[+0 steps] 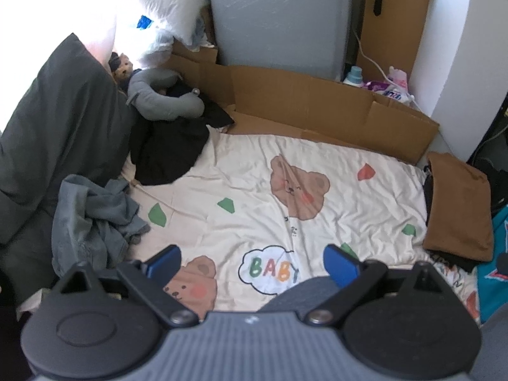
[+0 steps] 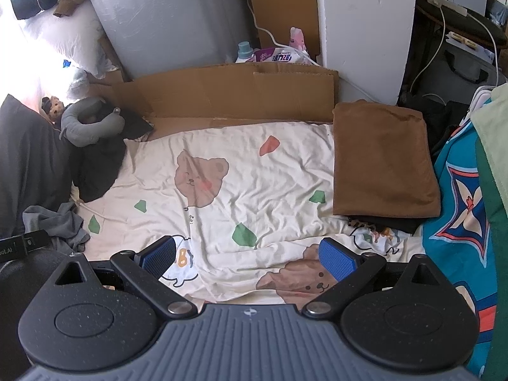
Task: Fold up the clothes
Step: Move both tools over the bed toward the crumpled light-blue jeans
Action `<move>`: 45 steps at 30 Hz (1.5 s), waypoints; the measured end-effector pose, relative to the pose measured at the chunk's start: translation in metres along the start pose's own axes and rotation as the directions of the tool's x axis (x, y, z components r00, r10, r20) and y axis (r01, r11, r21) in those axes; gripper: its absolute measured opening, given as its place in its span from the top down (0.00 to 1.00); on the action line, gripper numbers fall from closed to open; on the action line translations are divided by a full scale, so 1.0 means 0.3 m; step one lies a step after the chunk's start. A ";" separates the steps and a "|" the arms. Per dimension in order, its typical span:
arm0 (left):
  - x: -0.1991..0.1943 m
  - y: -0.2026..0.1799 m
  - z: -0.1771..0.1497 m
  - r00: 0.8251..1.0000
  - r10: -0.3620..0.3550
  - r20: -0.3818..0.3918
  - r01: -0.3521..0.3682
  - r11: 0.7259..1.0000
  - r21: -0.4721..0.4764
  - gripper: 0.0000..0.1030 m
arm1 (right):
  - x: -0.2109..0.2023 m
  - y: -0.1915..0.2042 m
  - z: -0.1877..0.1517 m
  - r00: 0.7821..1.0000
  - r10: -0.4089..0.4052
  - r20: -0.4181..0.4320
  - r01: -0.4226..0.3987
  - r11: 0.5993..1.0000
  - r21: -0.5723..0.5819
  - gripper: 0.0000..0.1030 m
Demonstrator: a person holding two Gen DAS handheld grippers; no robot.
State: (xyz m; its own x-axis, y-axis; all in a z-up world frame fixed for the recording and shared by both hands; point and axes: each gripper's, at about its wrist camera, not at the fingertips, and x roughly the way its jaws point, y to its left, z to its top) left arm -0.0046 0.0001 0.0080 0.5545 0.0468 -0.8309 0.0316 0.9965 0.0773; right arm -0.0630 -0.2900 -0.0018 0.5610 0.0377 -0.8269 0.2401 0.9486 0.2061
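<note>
A crumpled grey garment (image 1: 95,219) lies at the left edge of the bear-print bed sheet (image 1: 247,190); it also shows in the right wrist view (image 2: 60,222). A black garment (image 1: 168,149) is heaped behind it. A folded brown garment (image 2: 381,158) sits on a folded dark one at the sheet's right side, also in the left wrist view (image 1: 457,209). My left gripper (image 1: 252,260) is open and empty above the sheet's near part, right of the grey garment. My right gripper (image 2: 250,254) is open and empty above the sheet, left of the brown stack.
A dark green pillow (image 1: 54,120) and grey neck pillow (image 1: 165,95) lie at the left. Flattened cardboard (image 1: 301,104) lines the back edge, with a grey cabinet (image 1: 276,16) behind. A teal patterned blanket (image 2: 460,209) lies at the right.
</note>
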 end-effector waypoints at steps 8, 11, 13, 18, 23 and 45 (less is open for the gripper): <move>-0.018 -0.006 0.002 1.000 -0.019 0.019 0.019 1.000 -0.003 0.05 | -0.014 -0.002 0.005 1.000 -0.005 0.008 0.005 1.000 0.000 0.03; -0.019 0.005 0.010 0.999 -0.035 0.018 0.035 0.999 -0.020 0.05 | -0.019 -0.015 0.010 1.000 0.003 0.016 -0.003 1.000 0.026 0.03; -0.022 0.015 0.018 0.999 -0.041 0.025 0.042 0.999 -0.028 0.05 | -0.022 -0.026 0.012 1.000 0.012 0.021 -0.013 0.999 0.053 0.03; -0.029 0.052 0.036 0.998 -0.051 0.033 0.053 0.997 -0.050 0.05 | -0.032 -0.008 0.019 0.999 0.008 0.035 -0.009 0.999 0.046 0.03; -0.029 0.099 0.045 0.998 -0.046 0.034 0.048 0.997 -0.066 0.05 | -0.040 0.020 0.029 0.999 0.014 0.050 -0.016 0.999 0.036 0.03; 0.038 0.343 0.049 0.999 0.011 0.032 -0.005 0.986 -0.166 0.05 | -0.003 0.098 0.055 0.997 0.013 0.072 -0.013 1.000 0.006 0.03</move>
State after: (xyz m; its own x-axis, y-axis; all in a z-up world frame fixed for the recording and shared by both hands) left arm 0.0171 0.1021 0.0146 0.5812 0.0551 -0.8119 -0.1095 0.9939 -0.0110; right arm -0.0435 -0.2673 0.0136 0.6196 0.0269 -0.7845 0.2374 0.9462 0.2200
